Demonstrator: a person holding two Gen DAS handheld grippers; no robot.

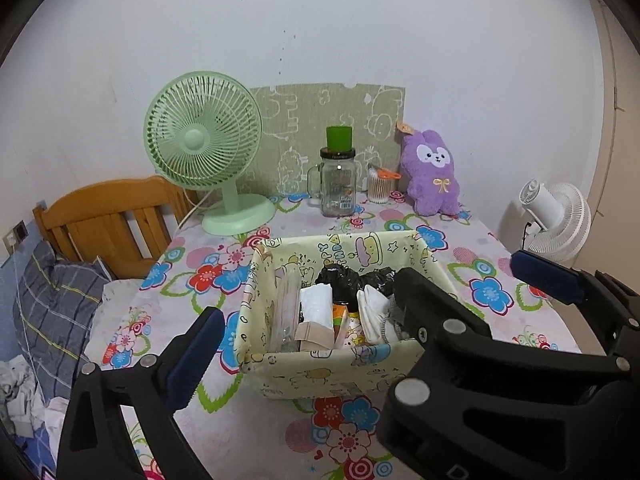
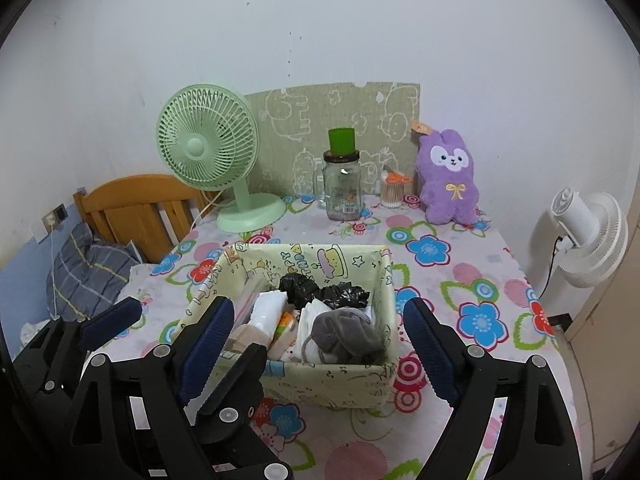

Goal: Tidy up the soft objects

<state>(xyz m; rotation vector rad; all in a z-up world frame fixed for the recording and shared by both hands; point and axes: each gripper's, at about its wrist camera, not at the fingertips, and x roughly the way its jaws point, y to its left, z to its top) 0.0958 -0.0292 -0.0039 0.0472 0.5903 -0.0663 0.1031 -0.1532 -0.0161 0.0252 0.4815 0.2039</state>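
A pale yellow cartoon-print fabric basket [image 1: 320, 372] [image 2: 332, 380] stands mid-table. Inside lie a grey soft cloth [image 2: 344, 334], white folded cloths [image 1: 316, 306], crumpled black bags [image 2: 320, 292] and small packets. A purple plush rabbit [image 1: 432, 172] [image 2: 450, 176] sits upright at the table's back right. My left gripper [image 1: 316, 320] hangs open over the basket's near side, holding nothing; the other gripper's black finger hides its right finger. My right gripper [image 2: 320, 308] is open too, its blue pads [image 2: 208, 340] straddling the basket's front, with nothing gripped.
A green desk fan [image 1: 204, 148] stands back left. A glass jar with a green cup on it [image 1: 338, 184] and a cotton-swab tub [image 1: 378, 188] stand at the back. A wooden headboard [image 1: 104, 216] and bedding lie left; a white fan [image 2: 588, 236] stands right.
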